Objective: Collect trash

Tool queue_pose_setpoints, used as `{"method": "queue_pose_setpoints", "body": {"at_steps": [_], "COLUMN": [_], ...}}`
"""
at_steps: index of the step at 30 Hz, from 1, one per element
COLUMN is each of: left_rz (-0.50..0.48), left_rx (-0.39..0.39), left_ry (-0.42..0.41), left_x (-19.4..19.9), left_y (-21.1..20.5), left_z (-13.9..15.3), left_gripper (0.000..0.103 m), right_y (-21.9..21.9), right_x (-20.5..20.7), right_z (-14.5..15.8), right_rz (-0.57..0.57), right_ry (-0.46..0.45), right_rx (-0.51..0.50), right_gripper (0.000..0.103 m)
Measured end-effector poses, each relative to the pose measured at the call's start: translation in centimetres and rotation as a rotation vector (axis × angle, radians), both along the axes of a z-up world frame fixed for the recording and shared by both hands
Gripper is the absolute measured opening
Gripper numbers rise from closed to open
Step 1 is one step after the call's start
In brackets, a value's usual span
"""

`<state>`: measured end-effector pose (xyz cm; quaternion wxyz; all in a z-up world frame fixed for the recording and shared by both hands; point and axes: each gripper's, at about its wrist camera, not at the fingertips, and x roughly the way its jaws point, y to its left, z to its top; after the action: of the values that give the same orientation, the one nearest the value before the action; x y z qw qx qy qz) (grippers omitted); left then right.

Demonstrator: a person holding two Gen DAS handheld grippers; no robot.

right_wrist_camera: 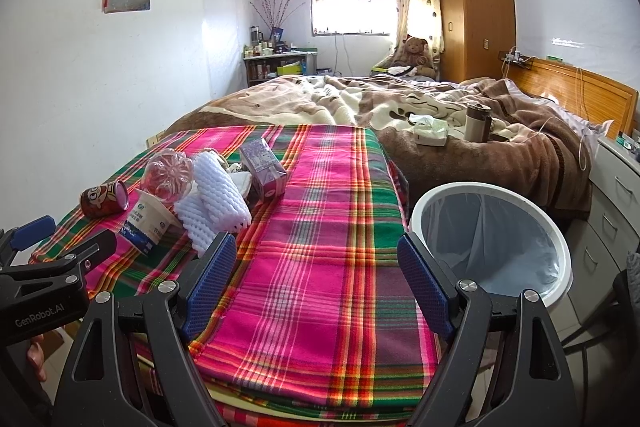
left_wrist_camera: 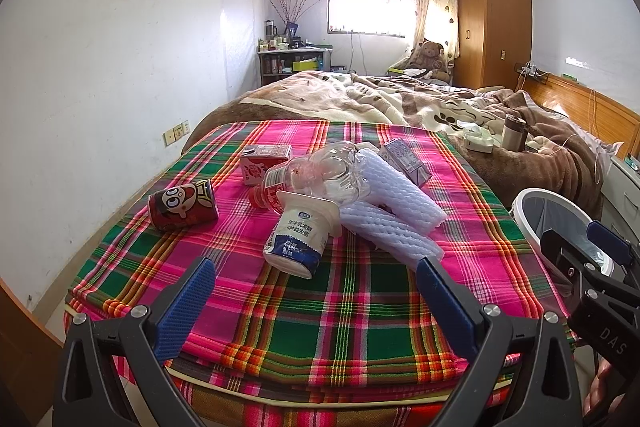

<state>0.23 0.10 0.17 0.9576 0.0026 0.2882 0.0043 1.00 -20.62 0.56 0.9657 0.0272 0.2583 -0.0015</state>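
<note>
Trash lies in a pile on a plaid cloth [left_wrist_camera: 344,311] on the bed: a white yogurt cup [left_wrist_camera: 298,233], a clear plastic bottle [left_wrist_camera: 316,177], white foam nets [left_wrist_camera: 394,205], a red can [left_wrist_camera: 184,205], a red carton [left_wrist_camera: 262,163] and a purple carton [left_wrist_camera: 406,157]. My left gripper [left_wrist_camera: 316,291] is open and empty, just short of the yogurt cup. My right gripper [right_wrist_camera: 316,269] is open and empty over bare cloth [right_wrist_camera: 320,267], right of the pile [right_wrist_camera: 208,199]. A white bin [right_wrist_camera: 494,239] with a liner stands beside the bed on the right.
A brown blanket [right_wrist_camera: 460,147] covers the far bed, with a tissue box [right_wrist_camera: 432,133] and a thermos [right_wrist_camera: 478,123] on it. White drawers [right_wrist_camera: 612,195] stand right of the bin. A wardrobe [right_wrist_camera: 476,7] and a shelf [right_wrist_camera: 280,63] stand at the far wall.
</note>
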Motion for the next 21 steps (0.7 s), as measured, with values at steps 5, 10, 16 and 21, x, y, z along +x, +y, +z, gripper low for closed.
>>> {"method": "queue_pose_setpoints", "body": {"at_steps": [5, 10, 16, 21], "left_rz": [0.001, 0.002, 0.002, -0.002], "left_rx": [0.001, 0.001, 0.0, 0.001], "left_ry": [0.0, 0.004, 0.01, 0.021], "left_x": [0.0, 0.2, 0.7, 1.2], "left_y": [-0.1, -0.1, 0.2, 0.3], "left_z": [0.0, -0.1, -0.5, -1.0], "left_gripper": [0.102, 0.102, 0.102, 0.102], "right_y": [0.0, 0.0, 0.1, 0.1], "right_x": [0.0, 0.1, 0.5, 1.0], "right_z": [0.0, -0.1, -0.3, -0.7], "right_rz": [0.001, -0.001, -0.005, -0.006], "right_ry": [0.0, 0.004, 0.01, 0.019], "right_rx": [0.0, -0.001, -0.003, -0.004], "right_gripper": [0.084, 0.084, 0.084, 0.084]}}
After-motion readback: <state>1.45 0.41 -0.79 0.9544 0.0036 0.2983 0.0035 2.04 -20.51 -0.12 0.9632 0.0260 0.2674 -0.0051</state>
